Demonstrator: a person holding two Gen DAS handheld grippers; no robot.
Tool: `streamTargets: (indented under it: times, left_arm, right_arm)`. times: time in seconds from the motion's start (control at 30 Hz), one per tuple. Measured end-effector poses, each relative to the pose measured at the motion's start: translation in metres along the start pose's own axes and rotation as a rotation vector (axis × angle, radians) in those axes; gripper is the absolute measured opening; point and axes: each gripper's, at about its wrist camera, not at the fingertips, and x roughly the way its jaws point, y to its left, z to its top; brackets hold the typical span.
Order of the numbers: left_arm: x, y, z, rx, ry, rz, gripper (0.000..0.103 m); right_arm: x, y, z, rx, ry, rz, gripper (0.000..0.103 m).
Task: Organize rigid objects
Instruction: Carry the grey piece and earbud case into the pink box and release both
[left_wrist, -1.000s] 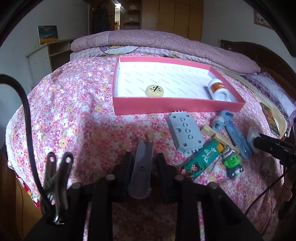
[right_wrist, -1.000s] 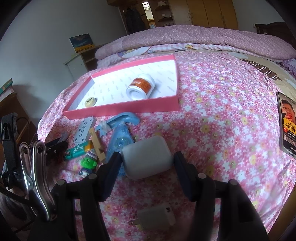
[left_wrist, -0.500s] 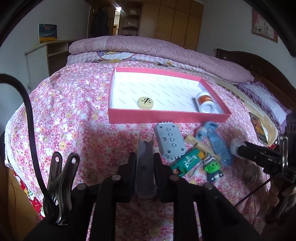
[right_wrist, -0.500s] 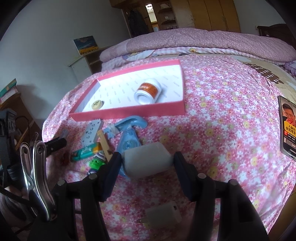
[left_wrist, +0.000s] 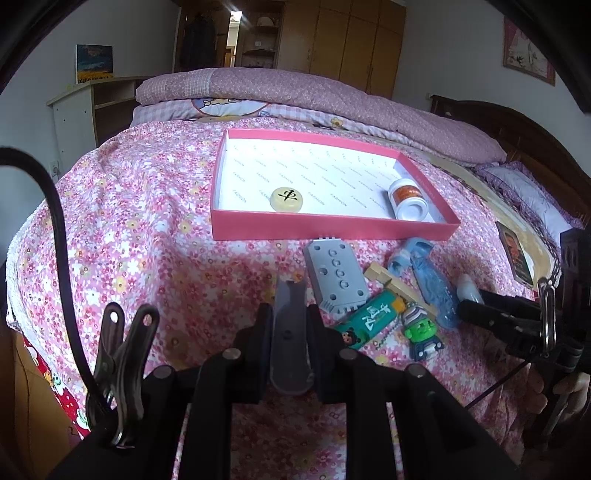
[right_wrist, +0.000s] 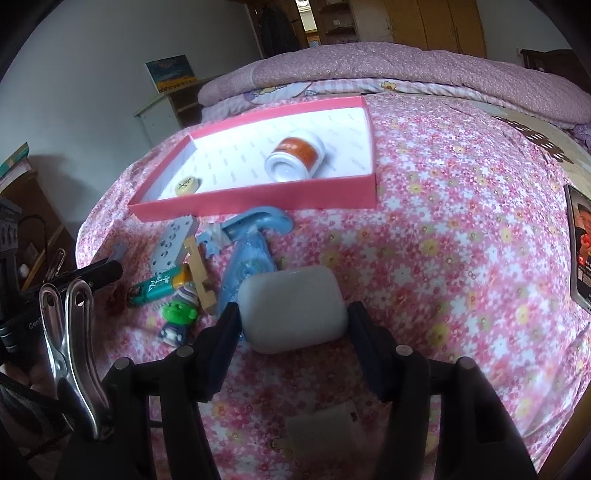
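Home bedroom, floral-sheeted bed, folded quilt, wooden wardrobe, dark headboard

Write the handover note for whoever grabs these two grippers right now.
Left gripper: jaws shut on a flat grey metal tool.
Right gripper: jaws shut on a white rounded plastic case.
Done: round cream game piece and white pill bottle with orange label lie in the pink cardboard tray.
Left: both held items, plus the grey perforated block, green lighter, green-headed toy figure and blue plastic dispenser on the floral bedspread.
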Motion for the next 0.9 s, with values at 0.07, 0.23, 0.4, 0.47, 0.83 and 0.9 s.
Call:
streamTargets:
  times: [0.07, 0.23, 0.4, 0.47, 0.83, 0.9]
  left_arm:
    - [-0.001, -0.001, 0.001, -0.001, -0.003, -0.003, 0.019]
    - [-0.001, -0.003, 0.010, 0.007, -0.011, -0.009, 0.019]
    - [0.001, -0.006, 0.027, 0.013, -0.027, -0.013, 0.019]
    - [0.003, -0.008, 0.036, 0.017, -0.037, -0.015, 0.019]
    - [0.026, -0.022, 0.077, 0.069, -0.043, -0.015, 0.019]
    - [0.034, -0.023, 0.082, 0.080, -0.028, 0.004, 0.019]
  right_arm:
    - [-0.001, -0.001, -0.001, 0.001, -0.008, 0.005, 0.059]
    - [-0.007, 0.000, 0.001, 0.002, -0.031, 0.014, 0.059]
    - [-0.013, 0.002, 0.007, 0.005, -0.067, 0.009, 0.059]
    - [-0.015, 0.003, 0.011, 0.003, -0.079, 0.007, 0.059]
    - [-0.010, 0.008, 0.049, -0.007, -0.106, 0.034, 0.059]
    - [-0.006, 0.009, 0.054, -0.001, -0.104, 0.040, 0.059]
